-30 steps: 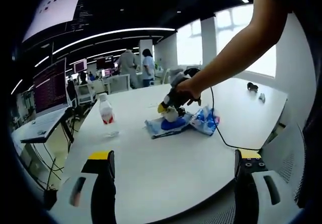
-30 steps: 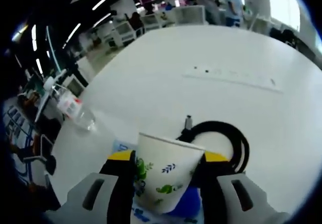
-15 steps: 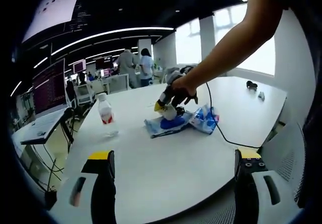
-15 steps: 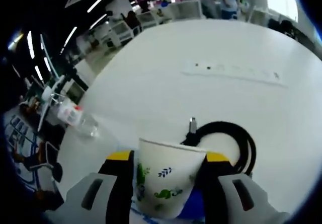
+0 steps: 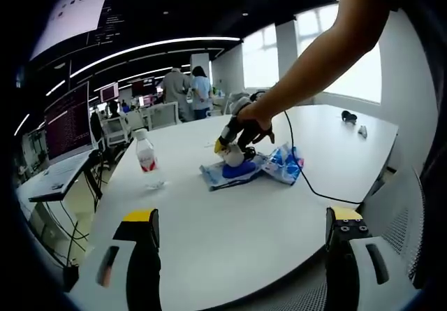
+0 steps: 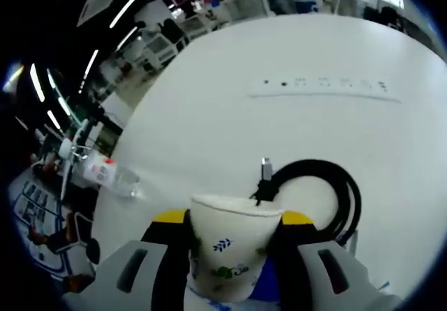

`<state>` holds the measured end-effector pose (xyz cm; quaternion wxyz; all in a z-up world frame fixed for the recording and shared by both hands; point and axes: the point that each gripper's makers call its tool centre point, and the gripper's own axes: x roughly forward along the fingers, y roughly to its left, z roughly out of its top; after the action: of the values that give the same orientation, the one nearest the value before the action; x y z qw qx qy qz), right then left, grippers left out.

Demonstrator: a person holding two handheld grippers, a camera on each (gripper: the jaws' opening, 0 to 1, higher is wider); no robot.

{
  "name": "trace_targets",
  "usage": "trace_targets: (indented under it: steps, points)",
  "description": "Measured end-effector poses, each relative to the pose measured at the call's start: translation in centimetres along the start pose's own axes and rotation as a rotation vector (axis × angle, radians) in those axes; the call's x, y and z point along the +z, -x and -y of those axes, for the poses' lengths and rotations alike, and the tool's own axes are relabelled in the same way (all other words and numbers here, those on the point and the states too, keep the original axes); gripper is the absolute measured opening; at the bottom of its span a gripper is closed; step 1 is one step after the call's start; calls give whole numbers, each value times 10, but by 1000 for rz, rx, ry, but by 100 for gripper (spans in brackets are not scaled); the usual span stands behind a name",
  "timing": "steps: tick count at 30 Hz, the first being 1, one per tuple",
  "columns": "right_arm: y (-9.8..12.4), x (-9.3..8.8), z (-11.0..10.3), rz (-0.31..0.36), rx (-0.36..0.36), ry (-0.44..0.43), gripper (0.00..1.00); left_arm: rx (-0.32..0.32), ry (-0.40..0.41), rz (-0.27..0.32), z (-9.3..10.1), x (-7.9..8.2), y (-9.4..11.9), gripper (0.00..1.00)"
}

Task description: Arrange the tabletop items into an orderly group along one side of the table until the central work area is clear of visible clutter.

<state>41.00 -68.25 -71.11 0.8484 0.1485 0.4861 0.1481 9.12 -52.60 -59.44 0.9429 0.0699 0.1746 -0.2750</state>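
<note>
Right gripper [image 6: 234, 244] has the paper cup [image 6: 234, 244] pinched between its jaws, one yellow-tipped jaw on each side wall, cup upright, rim toward the camera's 12 o'clock. In the left gripper view we see the same grab from afar: cup [image 5: 233, 156] sits over the blue-and-white wrappers [image 5: 255, 169] mid-table, hand [image 5: 244, 126] on top. Left gripper [image 5: 241, 230] is spread wide, holding nothing, hanging over the near table edge.

Risks as we see them:
- Thin paper wall. Too much squeeze and it buckles or pops out of the jaws; too little and it slips on the lift.
- Can't tell if there's liquid inside. Any tilt on the carry could spill.
- Black cable [image 6: 328, 192] coils just beyond the cup at 1 o'clock, connector end close to the rim. A forward sweep could snag it and drag it along.
- Wrappers under the cup may shift with it.
- Water bottle [image 6: 103, 171] stands well apart at 9 o'clock; a fast swing that way could knock it over.
</note>
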Motion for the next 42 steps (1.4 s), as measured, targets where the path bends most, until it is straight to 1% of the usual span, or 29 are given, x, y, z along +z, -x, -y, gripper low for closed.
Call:
trace_targets:
  steps: [3, 7, 17, 22, 26, 30, 33, 34, 38, 42]
  points:
    - [1, 0, 1, -1, 8, -10, 44, -2, 0, -1, 0, 0, 0, 100]
    - [3, -3, -1, -12, 25, 5, 43, -6, -6, -3, 2, 0, -1, 100]
    - [8, -4, -1, -16, 59, -6, 40, -10, -10, -5, 3, -1, -1, 100]
    - [10, -7, -7, -25, 82, 19, 38, -11, -13, -7, 3, -1, -1, 100]
    - [14, -5, -13, -12, 98, 35, 38, -9, -13, -7, 3, -1, -1, 100]
    - [17, -2, -22, 3, 121, 77, 37, -9, -13, -8, 3, -1, -1, 100]
    - [19, 1, -28, 30, 139, 133, 37, -10, -13, -7, 3, -2, -1, 100]
    - [20, 3, -32, 46, 148, 164, 37, -10, -13, -8, 3, -2, -1, 100]
    - [20, 5, -42, 75, 171, 204, 37, -10, -12, -9, 4, -3, -2, 100]
    - [19, 5, -50, 97, 192, 219, 37, -12, -10, -8, 4, -2, -2, 100]
